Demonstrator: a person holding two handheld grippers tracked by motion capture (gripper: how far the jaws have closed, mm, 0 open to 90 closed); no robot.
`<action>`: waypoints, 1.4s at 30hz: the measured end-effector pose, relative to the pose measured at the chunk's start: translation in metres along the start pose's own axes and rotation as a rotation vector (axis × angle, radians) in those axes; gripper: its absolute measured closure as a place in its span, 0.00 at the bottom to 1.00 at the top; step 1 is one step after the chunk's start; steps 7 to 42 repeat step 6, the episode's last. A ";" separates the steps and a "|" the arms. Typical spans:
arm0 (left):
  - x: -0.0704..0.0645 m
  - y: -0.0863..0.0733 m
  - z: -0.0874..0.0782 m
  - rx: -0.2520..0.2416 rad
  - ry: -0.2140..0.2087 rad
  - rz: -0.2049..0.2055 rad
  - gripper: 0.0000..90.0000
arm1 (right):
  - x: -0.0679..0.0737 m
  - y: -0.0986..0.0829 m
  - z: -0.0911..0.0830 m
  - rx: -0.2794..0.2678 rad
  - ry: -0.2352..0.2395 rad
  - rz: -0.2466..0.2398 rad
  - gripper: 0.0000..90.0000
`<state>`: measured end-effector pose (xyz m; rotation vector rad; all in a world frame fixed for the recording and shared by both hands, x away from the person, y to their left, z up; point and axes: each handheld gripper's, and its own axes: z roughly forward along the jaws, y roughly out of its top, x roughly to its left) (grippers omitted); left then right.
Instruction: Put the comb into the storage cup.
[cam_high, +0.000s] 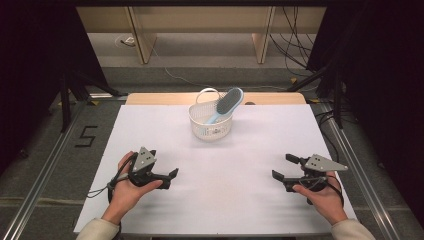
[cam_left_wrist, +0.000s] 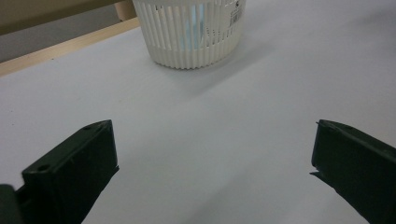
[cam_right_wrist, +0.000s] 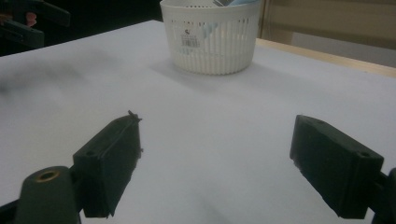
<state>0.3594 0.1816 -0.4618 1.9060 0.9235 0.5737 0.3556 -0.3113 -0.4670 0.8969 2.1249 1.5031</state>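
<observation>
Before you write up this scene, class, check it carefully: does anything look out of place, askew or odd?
One thing: the hairbrush stands slanted in the white basket, its head poking well over the rim instead of lying inside. Both grippers, left and right, are open, apart from the basket.

White sheet (cam_high: 220, 200) covers the table (cam_high: 150, 98), w/ light wood edge showing at far side. Grey carpet floor (cam_high: 40, 165) around it, a "5" (cam_high: 86, 136) taped at left. Metal rails (cam_high: 42, 165) run along both sides. Behind: wooden furniture legs (cam_high: 141, 40), loose cables (cam_high: 295, 45), black curtains (cam_high: 385, 75) left & right.
</observation>
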 end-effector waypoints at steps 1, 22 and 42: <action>0.000 0.000 0.001 0.001 -0.001 0.000 0.00 | 0.000 0.000 0.000 0.000 0.000 -0.001 0.19; 0.000 -0.003 0.003 0.012 -0.005 0.000 0.00 | 0.000 0.000 0.000 0.000 -0.001 -0.001 0.19; 0.000 -0.003 0.003 0.012 -0.005 0.000 0.00 | 0.000 0.000 0.000 0.000 -0.001 -0.001 0.19</action>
